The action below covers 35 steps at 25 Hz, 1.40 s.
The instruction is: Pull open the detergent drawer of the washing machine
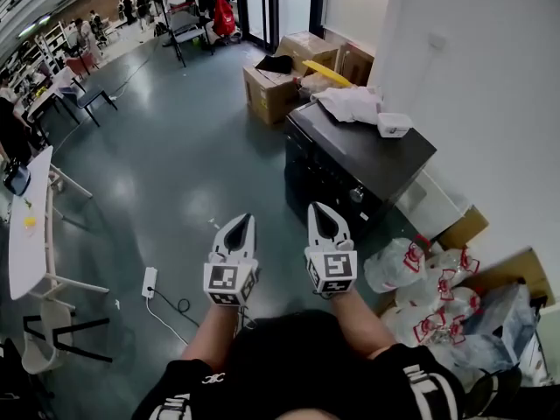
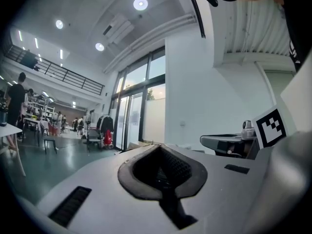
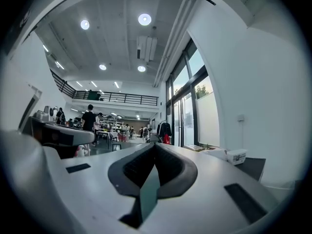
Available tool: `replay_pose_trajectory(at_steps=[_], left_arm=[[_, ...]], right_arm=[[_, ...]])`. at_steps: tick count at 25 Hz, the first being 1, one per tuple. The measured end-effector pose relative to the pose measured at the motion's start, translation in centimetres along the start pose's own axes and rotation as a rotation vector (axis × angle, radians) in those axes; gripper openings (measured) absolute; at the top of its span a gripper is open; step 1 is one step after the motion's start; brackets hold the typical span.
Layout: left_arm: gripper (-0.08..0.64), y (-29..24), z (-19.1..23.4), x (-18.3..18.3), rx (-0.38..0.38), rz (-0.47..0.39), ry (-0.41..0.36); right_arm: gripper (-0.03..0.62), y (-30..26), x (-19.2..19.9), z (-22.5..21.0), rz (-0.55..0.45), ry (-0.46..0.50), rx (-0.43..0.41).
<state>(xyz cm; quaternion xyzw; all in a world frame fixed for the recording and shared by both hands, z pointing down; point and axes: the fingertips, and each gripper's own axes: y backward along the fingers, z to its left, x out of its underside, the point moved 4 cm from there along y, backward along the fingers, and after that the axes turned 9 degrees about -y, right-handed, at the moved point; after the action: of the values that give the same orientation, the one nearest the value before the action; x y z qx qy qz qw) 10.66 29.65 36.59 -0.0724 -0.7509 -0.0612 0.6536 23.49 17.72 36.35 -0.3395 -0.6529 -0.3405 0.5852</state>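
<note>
My left claw (image 1: 241,223) is clenched on nothing, its tips pressed together, level above the grey floor (image 1: 175,164). Just beside it, my right claw (image 1: 320,210) is closed and empty too. Ahead and to the right stands the dark washing machine (image 1: 367,151). Its front is too dark for me to pick out the detergent drawer; only a pale knob (image 1: 356,194) shows. A white cloth (image 1: 348,103) and a small box (image 1: 394,125) hide part of its top.
</note>
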Motion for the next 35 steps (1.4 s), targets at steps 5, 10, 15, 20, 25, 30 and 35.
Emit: replay_pose_trajectory(at_steps=[5, 10, 15, 20, 25, 30, 35], left_arm=[[0.0, 0.3, 0.8, 0.3, 0.024, -0.008, -0.007], [0.001, 0.2, 0.8, 0.9, 0.051, 0.001, -0.018], [0.0, -1.6, 1.3, 1.5, 0.061, 0.0, -0.027], [0.0, -4.6, 2.6, 2.5, 0.05, 0.0, -0.039], [0.0, -10.0, 4.3, 3.0, 0.046, 0.005, -0.043], [0.0, -17.3, 5.5, 2.3, 0.038, -0.006, -0.054], [0.0, -24.6, 6.7, 1.8, 0.028, -0.001, -0.055]], right_arm=[[0.003, 0.4, 0.3, 0.4, -0.015, -0.037, 0.038], [0.003, 0.6, 1.0, 0.6, -0.017, -0.034, 0.067], [0.003, -0.7, 1.3, -0.6, -0.031, -0.038, 0.094], [0.003, -3.8, 1.9, -2.4, -0.037, -0.041, 0.096], [0.003, -9.1, 1.8, -5.2, -0.046, -0.05, 0.085], [0.003, -15.3, 0.6, -9.4, -0.066, -0.045, 0.066], [0.003, -21.7, -0.1, -13.8, -0.06, -0.057, 0.042]])
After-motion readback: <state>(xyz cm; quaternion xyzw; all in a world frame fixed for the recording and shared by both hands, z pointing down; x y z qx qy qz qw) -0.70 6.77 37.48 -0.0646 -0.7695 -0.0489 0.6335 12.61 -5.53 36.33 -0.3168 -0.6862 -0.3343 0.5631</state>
